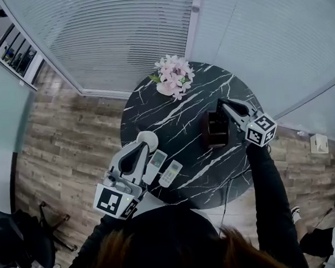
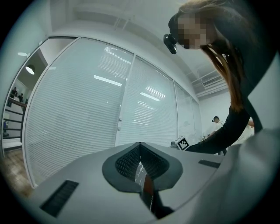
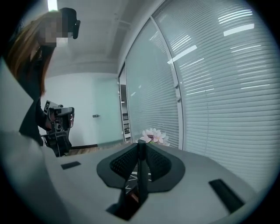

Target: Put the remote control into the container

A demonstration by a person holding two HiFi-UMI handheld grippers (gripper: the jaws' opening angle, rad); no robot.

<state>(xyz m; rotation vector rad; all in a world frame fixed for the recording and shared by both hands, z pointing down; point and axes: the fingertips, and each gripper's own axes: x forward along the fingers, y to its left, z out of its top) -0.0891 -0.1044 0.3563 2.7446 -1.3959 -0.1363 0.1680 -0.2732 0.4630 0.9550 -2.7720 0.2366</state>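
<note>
A dark brown open-topped container (image 1: 213, 131) stands on the right half of the round black marble table (image 1: 172, 116). My right gripper (image 1: 223, 106) hangs just above the container's far right edge, shut on a slim black remote control (image 3: 141, 175) that shows edge-on between its pads. Two white remote controls (image 1: 154, 165) (image 1: 170, 173) lie side by side near the table's front edge. My left gripper (image 1: 140, 150) hovers just left of them, pointing level, its jaws shut with nothing between them (image 2: 140, 151).
Pink flowers (image 1: 173, 77) (image 3: 154, 135) sit at the table's far edge. A small white round object (image 1: 147, 139) lies by the left gripper's tip. Blinds and glass walls ring the far side. A black office chair (image 1: 20, 240) stands on the wooden floor at lower left.
</note>
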